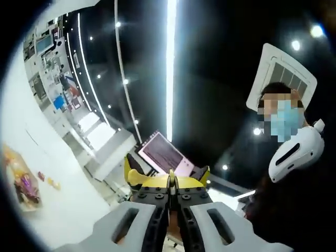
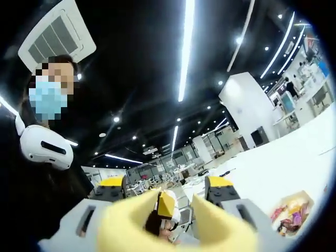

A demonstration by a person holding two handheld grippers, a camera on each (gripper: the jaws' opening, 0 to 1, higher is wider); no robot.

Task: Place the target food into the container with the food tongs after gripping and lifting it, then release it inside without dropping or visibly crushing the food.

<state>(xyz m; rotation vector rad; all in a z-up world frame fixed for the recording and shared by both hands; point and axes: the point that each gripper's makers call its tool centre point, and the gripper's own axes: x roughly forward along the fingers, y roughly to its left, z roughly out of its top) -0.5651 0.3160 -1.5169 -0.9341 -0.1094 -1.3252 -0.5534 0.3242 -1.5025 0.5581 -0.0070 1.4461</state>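
Both views look up toward a dark ceiling. My left gripper is shut, its yellow-tipped jaws pressed together with nothing between them. My right gripper has its yellow-capped jaws wide apart. Two blurred yellow arms of the food tongs lie against their inner sides, meeting at a small yellow piece in the middle. A clear bag of colourful food lies on the white table at the far left of the left gripper view. The same bag of food sits low on the right in the right gripper view.
A person in a face mask stands close, carrying a white headset, also the headset. Ceiling light strips and an air vent hang overhead. White table surface stretches to the right, with desks and screens behind.
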